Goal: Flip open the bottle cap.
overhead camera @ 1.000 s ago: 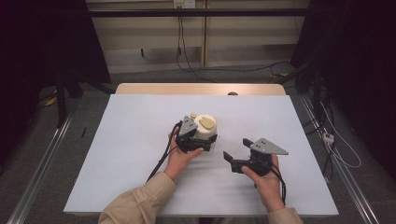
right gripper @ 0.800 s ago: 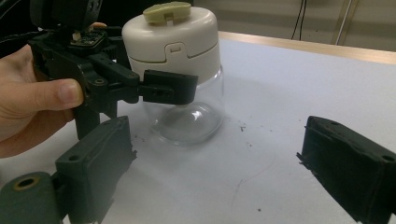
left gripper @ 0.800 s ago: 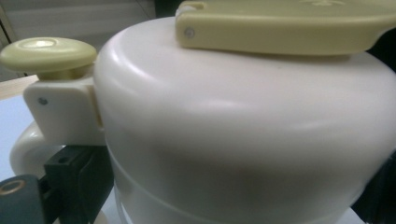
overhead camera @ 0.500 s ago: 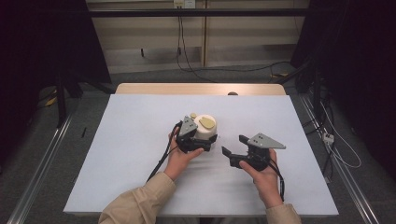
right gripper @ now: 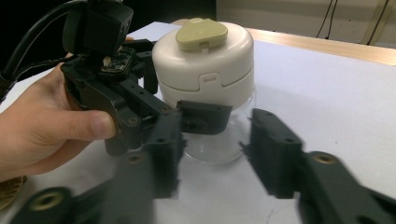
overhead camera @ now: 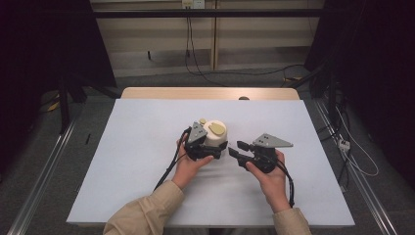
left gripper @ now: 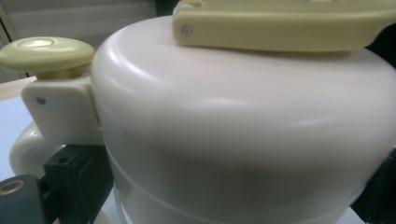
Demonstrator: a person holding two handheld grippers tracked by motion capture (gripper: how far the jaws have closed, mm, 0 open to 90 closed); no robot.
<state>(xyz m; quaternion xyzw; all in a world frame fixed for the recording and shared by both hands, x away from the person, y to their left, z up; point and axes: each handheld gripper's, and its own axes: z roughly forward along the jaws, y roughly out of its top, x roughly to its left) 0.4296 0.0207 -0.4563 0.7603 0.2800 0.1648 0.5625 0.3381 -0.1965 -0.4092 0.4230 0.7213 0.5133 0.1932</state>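
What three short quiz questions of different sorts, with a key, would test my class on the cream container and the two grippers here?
1. True or false: the left gripper is clamped around the cream container.
2. What colour is the flat handle on the container's lid? A green, B red, C blue.
3. Fill in: the right gripper has nothing between its ____.

Key
1. True; its fingers press on the container's sides.
2. A, a pale yellow-green.
3. Fingers; they have just been closing beside the container on the white table.
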